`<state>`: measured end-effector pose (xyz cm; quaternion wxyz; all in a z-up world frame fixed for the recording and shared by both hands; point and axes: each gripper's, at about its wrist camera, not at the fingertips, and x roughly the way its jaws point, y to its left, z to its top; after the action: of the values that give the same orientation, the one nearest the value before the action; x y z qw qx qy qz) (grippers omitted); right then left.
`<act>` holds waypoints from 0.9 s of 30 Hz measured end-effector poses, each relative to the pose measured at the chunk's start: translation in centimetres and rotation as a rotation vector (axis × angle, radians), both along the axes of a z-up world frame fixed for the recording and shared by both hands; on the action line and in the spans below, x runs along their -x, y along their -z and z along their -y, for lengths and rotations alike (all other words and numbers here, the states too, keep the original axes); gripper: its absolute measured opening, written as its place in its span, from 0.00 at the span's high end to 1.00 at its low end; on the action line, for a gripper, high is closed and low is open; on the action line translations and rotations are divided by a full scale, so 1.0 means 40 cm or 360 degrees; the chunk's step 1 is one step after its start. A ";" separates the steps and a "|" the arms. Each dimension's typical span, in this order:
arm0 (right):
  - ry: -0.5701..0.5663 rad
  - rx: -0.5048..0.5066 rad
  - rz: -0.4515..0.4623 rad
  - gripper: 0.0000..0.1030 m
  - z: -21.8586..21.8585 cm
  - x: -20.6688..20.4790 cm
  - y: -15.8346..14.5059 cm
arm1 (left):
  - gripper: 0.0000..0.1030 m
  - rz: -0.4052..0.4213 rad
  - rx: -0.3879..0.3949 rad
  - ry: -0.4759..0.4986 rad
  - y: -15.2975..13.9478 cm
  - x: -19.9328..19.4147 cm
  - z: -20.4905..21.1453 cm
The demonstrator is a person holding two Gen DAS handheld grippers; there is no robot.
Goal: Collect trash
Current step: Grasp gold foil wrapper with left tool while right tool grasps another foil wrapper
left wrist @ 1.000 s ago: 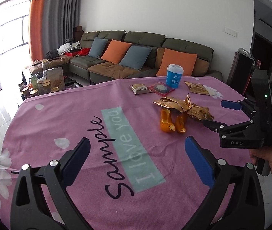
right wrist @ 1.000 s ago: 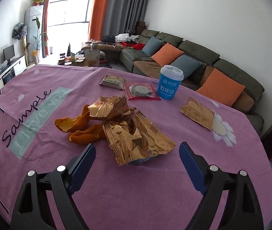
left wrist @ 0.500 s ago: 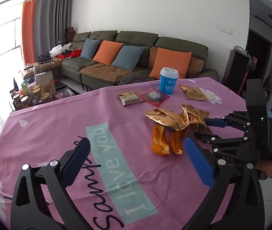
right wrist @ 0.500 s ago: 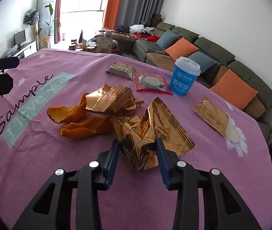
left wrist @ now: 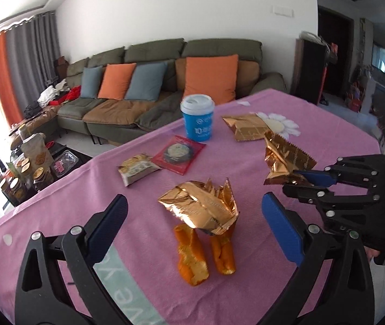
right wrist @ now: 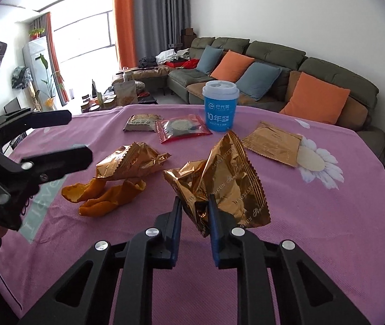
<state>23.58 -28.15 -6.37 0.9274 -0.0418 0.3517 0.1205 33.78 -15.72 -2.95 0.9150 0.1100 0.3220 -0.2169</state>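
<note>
My right gripper (right wrist: 194, 211) is clenched on the lower corner of a crumpled gold wrapper (right wrist: 227, 178), which stands up off the pink tablecloth (right wrist: 327, 230) with its long axis running up and away from the fingers. My left gripper (left wrist: 195, 224) is released, blue pads spread wide, and hovers over the cloth.

The relation that matters for the left: the second crumpled gold wrapper (left wrist: 203, 208) lies straight ahead between its open fingers, resting on the orange peels (left wrist: 191, 252), its long axis roughly crosswise to the fingers. The left is clearly the nearer one for that pile; I judge a short forward reach would bracket it.

Counting outward: two crumpled gold wrappers, one held and one lying; two pieces of orange peel; one flat gold packet (right wrist: 272, 143) further right; one red packet (right wrist: 183, 128) beside one small beige packet (right wrist: 141, 123); one blue cup (right wrist: 220, 105) with a white lid at the far edge. I see no bin in either view
</note>
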 end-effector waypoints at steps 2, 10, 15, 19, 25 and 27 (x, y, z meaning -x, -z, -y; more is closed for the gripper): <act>0.0021 -0.0045 -0.0006 0.84 0.015 0.004 0.000 | 0.06 -0.0046 -0.0030 0.0032 0.015 -0.027 0.022; 0.0046 -0.0122 -0.0003 0.85 0.041 0.015 0.001 | 0.06 -0.0331 -0.0019 0.0056 0.087 -0.140 0.066; 0.0050 -0.0137 -0.0013 0.84 0.049 0.017 0.006 | 0.26 -0.0482 0.0090 0.0007 0.111 -0.181 0.049; 0.0058 -0.0142 0.0003 0.84 0.052 0.023 0.000 | 0.36 -0.0572 0.0097 -0.0016 0.136 -0.200 0.040; 0.0066 -0.0144 0.0022 0.84 0.050 0.032 -0.005 | 0.62 -0.0563 0.0124 -0.0010 0.140 -0.204 0.039; 0.0063 -0.0144 0.0023 0.84 0.052 0.031 -0.006 | 0.70 -0.0543 0.0147 -0.0018 0.133 -0.202 0.034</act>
<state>22.35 -30.22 -6.13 0.9330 0.0064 0.3401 0.1175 41.86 -17.07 -8.28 0.8524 0.0277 0.4628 -0.2417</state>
